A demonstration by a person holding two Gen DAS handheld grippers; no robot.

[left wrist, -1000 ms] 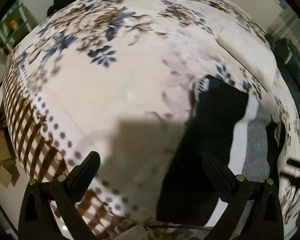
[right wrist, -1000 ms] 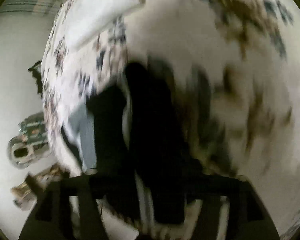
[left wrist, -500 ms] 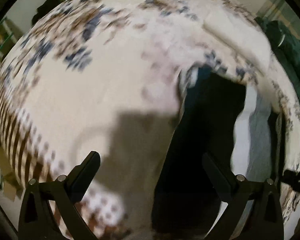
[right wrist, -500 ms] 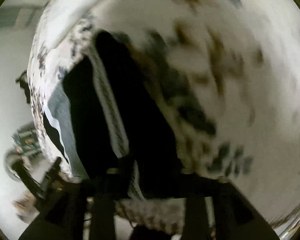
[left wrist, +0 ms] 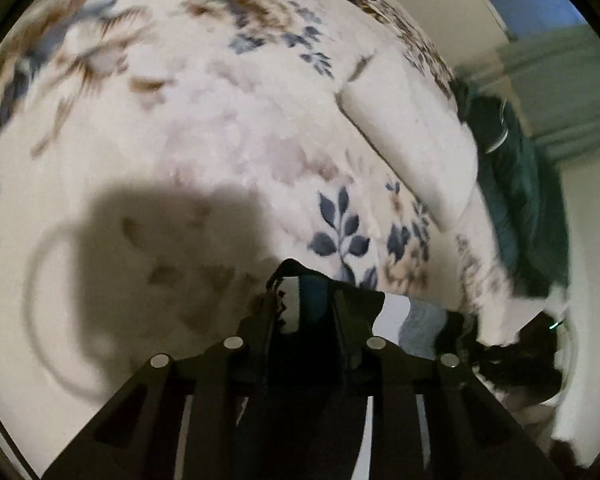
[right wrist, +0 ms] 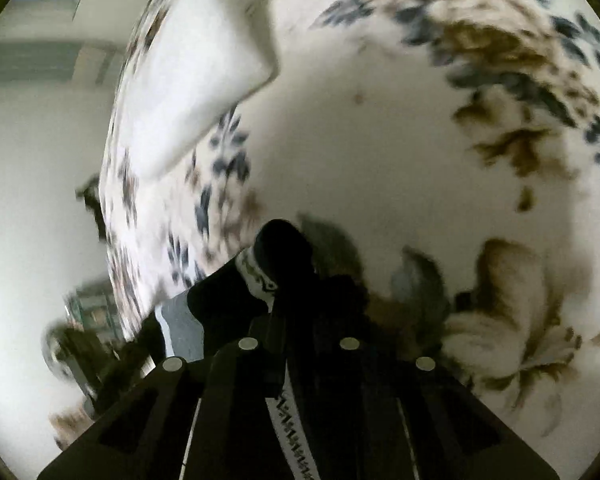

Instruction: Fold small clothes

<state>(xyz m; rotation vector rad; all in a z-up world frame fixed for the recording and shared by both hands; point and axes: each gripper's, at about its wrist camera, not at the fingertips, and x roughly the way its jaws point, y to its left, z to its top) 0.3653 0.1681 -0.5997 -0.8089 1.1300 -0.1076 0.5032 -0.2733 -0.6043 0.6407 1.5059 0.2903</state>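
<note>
Floral bed [left wrist: 228, 128], dark garment [left wrist: 316, 360], white pillow [left wrist: 412, 136]

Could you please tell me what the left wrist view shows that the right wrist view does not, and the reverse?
Only the left wrist view shows the dark green fabric heaped at the bed's edge. Only the right wrist view shows the garment's patterned white band. Both show the floral blanket, the white pillow and the black garment, with the left gripper and right gripper closing on it.

Light was dim and warm. A heavy shadow [left wrist: 168, 248] fell across the blanket [left wrist: 228, 128] in the left view. Motion blur smeared both views, worst toward the bowed, black-vignetted fisheye edges.
</note>
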